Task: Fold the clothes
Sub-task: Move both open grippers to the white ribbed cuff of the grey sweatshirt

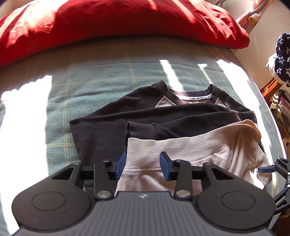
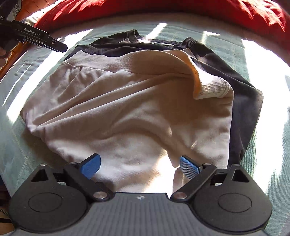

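Green checked bedspread [image 1: 101, 76] sunlit, red pillow [image 1: 116, 20] behind sweatshirt [image 2: 126, 112]; both grippers' fingers apart.

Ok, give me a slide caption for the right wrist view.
Right claw, open, over the white body of a black-sleeved sweatshirt half folded on a green checked bedspread, red pillow behind.

My left gripper [image 1: 143, 166] points forward and low, its blue pads [image 1: 120, 165] standing apart with a clear gap between them; my right gripper [image 2: 139, 168] is spread wider still — pads angled outward, gripping nothing; both sit level, side by side — the left just beside the right.
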`<state>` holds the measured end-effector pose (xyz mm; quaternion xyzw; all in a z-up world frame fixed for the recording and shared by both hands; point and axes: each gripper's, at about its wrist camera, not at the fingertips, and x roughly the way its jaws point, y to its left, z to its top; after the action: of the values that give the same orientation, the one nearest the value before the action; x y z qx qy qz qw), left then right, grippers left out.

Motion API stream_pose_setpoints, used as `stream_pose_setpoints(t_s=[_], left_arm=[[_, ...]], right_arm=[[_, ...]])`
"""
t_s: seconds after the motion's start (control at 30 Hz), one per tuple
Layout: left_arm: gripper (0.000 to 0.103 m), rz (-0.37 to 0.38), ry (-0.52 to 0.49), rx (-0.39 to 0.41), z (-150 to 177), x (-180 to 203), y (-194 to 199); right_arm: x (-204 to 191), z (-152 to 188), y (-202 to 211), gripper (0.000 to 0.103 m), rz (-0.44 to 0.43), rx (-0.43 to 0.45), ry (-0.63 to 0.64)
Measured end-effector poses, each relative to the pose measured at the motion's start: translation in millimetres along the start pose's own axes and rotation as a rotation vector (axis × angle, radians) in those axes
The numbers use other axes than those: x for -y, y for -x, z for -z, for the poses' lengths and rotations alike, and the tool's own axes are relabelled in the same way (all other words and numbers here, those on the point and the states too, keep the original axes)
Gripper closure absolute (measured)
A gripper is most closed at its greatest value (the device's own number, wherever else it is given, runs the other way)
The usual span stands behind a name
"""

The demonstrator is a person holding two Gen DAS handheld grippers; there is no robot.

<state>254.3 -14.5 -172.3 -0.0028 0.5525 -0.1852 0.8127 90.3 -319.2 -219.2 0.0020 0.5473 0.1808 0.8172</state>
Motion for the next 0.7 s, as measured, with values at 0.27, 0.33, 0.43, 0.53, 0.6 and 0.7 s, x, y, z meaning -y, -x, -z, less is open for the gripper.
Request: stream_pose_setpoints(t_s=[0.27, 0.33, 0.43, 0.53, 0.6, 0.7], left_arm=[[0.064, 0.218, 0.031, -0.057, 5.1, -47.1, -37.7], [0.064, 0.286, 0.036, -0.065, 4.2, -53.9, -40.1], [0.064, 0.387, 0.043, -0.077, 2.8, -64.1, -43.6], [0.064, 0.489, 0.055, -0.107, 4.2, -77.0, -50.3], [0.064, 0.522, 0.069, -0.125, 9.2, -81.6, -50.9], [0.064, 0.584, 0.098, -0.150, 18.6, -87.1, -48.1]], right_arm=[[-26.5, -7.2, 19.6, 0.007, 0.084, -0.004, -0.099], [-36.0, -14.4, 25.4, 0.007, 0.094, 0.008, -0.110], [-50.5, -26.4, 29.9, 0.007, 0.096, 0.018, -0.117], [-69.2, -42.4, 32.2, 0.007, 0.067, 0.024, -0.087], [-81.2, -50.6, 33.3, 0.007, 0.052, 0.025, -0.051], [-93.9, -59.1, 30.5, 0.007, 0.046, 0.011, 0.022]])
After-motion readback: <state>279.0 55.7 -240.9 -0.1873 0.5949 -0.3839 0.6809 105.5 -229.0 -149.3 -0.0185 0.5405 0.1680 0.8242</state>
